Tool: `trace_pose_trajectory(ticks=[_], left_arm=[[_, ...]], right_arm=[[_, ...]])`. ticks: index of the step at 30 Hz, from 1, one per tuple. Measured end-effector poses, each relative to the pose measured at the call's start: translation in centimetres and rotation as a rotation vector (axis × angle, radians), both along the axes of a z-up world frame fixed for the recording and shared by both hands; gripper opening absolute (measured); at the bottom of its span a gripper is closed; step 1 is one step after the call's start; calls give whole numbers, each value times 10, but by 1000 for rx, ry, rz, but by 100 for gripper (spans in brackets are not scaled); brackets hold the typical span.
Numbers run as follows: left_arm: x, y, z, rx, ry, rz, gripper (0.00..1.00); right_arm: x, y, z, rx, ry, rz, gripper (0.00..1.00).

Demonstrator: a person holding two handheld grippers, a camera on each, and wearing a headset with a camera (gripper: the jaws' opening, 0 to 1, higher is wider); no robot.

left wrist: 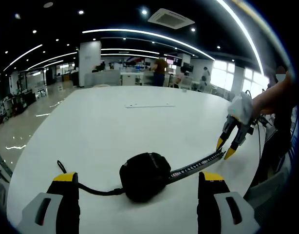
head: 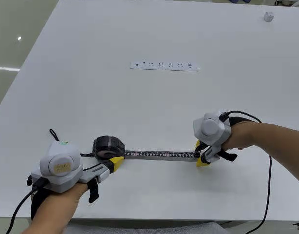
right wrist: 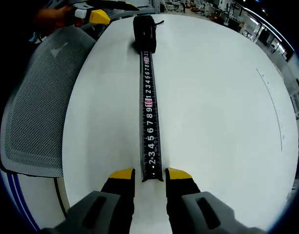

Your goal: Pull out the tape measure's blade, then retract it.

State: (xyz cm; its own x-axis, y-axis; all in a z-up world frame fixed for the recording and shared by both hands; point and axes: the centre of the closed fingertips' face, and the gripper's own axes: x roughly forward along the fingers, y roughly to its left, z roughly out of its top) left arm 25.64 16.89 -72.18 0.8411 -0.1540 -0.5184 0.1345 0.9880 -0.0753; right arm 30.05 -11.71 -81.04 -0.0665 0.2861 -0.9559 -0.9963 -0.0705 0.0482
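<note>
The black tape measure case (head: 109,147) lies on the white table (head: 154,107), with its blade (head: 161,155) drawn out flat to the right. My left gripper (head: 104,175) stands open just short of the case (left wrist: 144,175), its yellow-tipped jaws wide on either side and not touching it. The right gripper (head: 200,154) is open at the blade's end. In the right gripper view its jaws straddle the blade tip (right wrist: 152,176), with a thin gap on one side. The numbered blade (right wrist: 149,97) runs away to the case (right wrist: 143,29).
A white power strip (head: 164,66) lies mid-table, and a small white object (head: 269,16) sits at the far right corner. A grey mesh chair (right wrist: 37,107) stands beside the near table edge. The case's black wrist strap (head: 53,134) trails left.
</note>
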Motion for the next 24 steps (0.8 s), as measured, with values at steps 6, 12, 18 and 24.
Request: trace_pose_trajectory(ticks=[6, 12, 18, 24], left_arm=[[1, -2, -1, -3, 0, -2, 99], [2, -2, -4, 1, 6, 0, 99], [6, -1, -6, -14, 20, 17, 96], [10, -5, -8, -19, 24, 41, 96]], right_arm=[[2, -2, -1, -19, -46, 48, 16], [2, 0, -2, -53, -55, 49, 16], [3, 0, -1, -77, -46, 28, 15], [3, 0, -2, -91, -32, 24, 15]])
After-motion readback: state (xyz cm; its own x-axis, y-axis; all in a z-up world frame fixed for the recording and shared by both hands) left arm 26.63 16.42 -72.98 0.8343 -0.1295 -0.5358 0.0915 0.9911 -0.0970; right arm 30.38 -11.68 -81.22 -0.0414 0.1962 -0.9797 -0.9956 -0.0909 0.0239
